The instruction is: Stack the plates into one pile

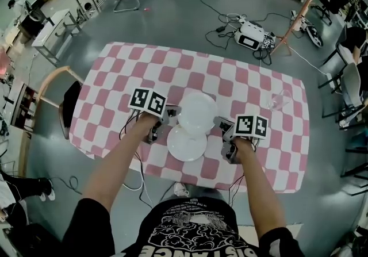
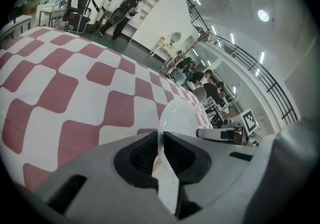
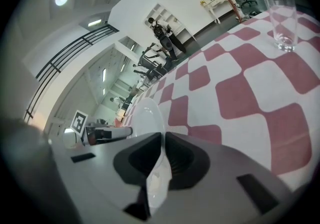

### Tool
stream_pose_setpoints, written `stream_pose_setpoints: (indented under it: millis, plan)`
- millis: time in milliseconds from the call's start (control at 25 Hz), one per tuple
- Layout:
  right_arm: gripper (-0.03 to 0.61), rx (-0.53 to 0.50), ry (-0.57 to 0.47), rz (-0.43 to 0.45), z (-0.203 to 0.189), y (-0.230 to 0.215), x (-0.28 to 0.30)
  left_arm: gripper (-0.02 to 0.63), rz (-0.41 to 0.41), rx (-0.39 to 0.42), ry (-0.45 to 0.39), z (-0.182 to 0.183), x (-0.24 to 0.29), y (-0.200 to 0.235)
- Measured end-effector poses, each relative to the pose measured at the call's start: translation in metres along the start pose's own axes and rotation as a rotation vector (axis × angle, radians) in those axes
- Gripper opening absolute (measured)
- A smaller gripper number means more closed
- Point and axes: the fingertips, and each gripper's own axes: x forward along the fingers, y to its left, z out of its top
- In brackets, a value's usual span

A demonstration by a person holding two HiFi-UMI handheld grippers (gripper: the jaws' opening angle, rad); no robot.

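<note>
Left claw (image 1: pixel 170 114) is clamped on the left rim of a white plate (image 1: pixel 197 112). Right claw (image 1: pixel 221 124) is clamped on the opposite rim, its jaws nearly closed on the thin edge. This white plate is held above the desk (image 1: pixel 241 77) and overlaps the far edge of the second white plate (image 1: pixel 186 145), which lies flat on the checked cloth (image 1: pixel 132 66). A drinking glass (image 1: pixel 280 99) stands well to the right of that second white plate.

You stretch your left forearm (image 1: pixel 118 164) and right forearm (image 1: pixel 260 184) forward and downward, holding your left gripper (image 1: pixel 168 114) and right gripper (image 1: pixel 223 125) turned inward toward each other, each one's jaws pinched tight on an opposite edge of the same plate (image 1: pixel 198 113).
</note>
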Motion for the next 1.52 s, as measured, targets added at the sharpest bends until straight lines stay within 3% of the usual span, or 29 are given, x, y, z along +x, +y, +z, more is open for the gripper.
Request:
stream_pose_setpoints:
  millis: [960,1520]
  plan:
    - [0.031,0.018,0.040,-0.025,-0.105,0.009,-0.008,0.043,0.032,-0.030,0.041,-0.106,-0.028,0.009]
    - [0.038,0.038,0.019,-0.055,-0.119,0.004,-0.005,0.051,0.048,-0.014,0.022,-0.116,-0.026,0.015]
